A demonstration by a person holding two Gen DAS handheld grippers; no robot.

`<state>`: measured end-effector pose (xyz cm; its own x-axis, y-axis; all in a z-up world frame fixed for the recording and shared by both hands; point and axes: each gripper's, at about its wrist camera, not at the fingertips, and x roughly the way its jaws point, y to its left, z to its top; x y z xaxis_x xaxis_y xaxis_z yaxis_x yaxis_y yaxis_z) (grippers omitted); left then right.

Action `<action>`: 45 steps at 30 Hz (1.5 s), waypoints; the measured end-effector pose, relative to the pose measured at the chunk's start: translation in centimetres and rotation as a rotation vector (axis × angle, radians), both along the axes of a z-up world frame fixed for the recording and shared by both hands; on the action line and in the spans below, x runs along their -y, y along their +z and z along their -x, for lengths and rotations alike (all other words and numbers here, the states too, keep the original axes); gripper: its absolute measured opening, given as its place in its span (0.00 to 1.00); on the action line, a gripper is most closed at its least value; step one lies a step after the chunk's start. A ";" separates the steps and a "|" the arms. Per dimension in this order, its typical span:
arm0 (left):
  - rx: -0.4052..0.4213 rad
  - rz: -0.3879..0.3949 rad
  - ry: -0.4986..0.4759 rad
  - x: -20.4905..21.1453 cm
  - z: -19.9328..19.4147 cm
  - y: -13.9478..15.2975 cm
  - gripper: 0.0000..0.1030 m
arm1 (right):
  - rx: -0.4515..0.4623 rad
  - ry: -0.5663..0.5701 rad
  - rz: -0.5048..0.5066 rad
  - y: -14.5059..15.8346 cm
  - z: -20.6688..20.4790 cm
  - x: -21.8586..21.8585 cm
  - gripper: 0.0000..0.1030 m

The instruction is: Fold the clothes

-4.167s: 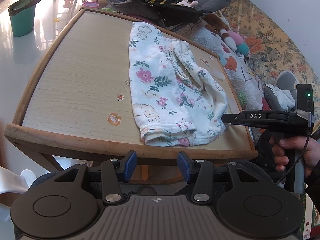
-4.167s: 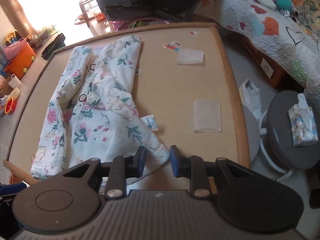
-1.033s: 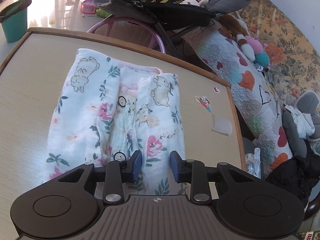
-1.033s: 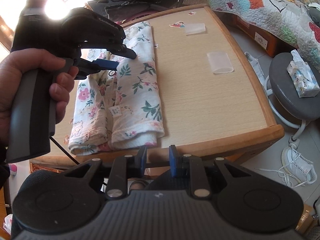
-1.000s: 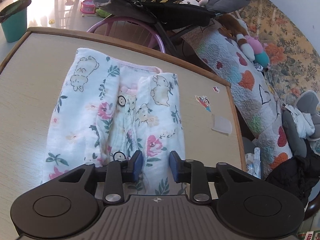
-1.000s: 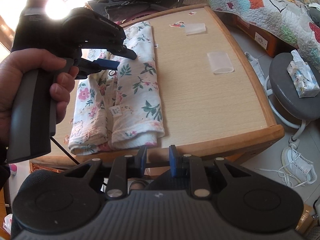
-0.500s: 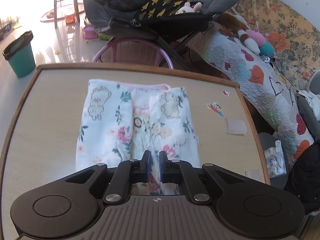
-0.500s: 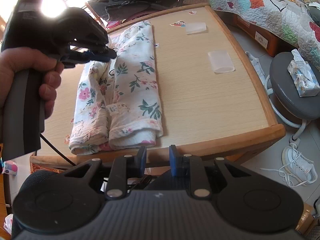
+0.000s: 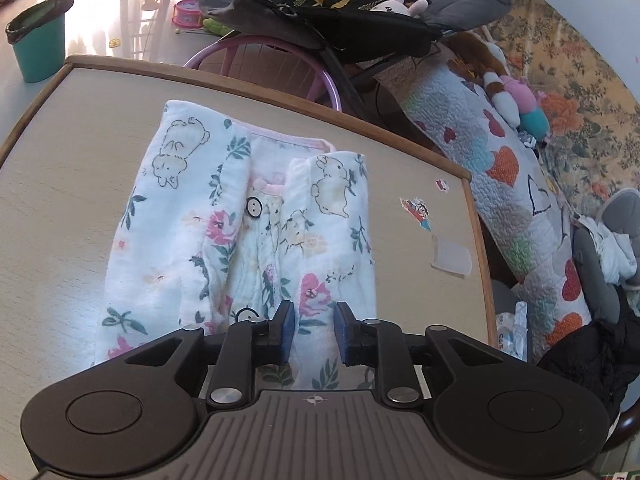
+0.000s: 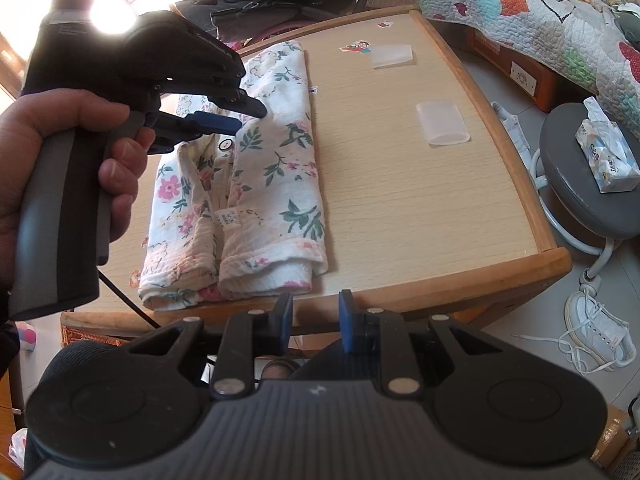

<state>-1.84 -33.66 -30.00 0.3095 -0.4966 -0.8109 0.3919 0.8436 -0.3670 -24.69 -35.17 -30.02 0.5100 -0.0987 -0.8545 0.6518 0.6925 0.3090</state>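
While the floral garment [image 9: 256, 232] is lying folded lengthwise on the tabletop [image 9: 60, 184], the left claw [image 9: 314, 330] is hovering over the garment's middle, its jaws opening with cloth showing beneath them but no pinch visible. Just off the garment's near hem, the right claw [image 10: 314, 322] is hanging past the tabletop's edge, jaws apart and holding nothing.

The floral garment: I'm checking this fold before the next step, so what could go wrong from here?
1. The floral garment ends right at the table's near edge; a tug that way could drag it off.
2. The left gripper is opening just above the right-hand flap, which may spring loose once free.
3. The right gripper hangs off the table, open and empty, so nothing pins the hem.
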 end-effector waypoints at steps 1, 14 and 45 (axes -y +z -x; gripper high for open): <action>-0.002 -0.007 0.011 0.0 -0.1 -0.1 0.24 | 0.001 0.000 -0.001 0.0 0.0 0.0 0.23; -0.022 0.015 0.005 0.3 -0.2 -0.3 0.33 | 0.000 0.001 -0.002 -0.1 0.0 0.0 0.24; 0.004 0.021 0.068 -2.6 0.2 1.1 0.46 | -0.010 0.007 0.006 -0.1 -0.2 0.0 0.24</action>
<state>-2.00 -31.10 -28.90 0.3460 -0.4916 -0.7991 0.3354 0.8603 -0.3840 -24.48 -35.20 -30.10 0.5021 -0.1000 -0.8590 0.6501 0.6987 0.2986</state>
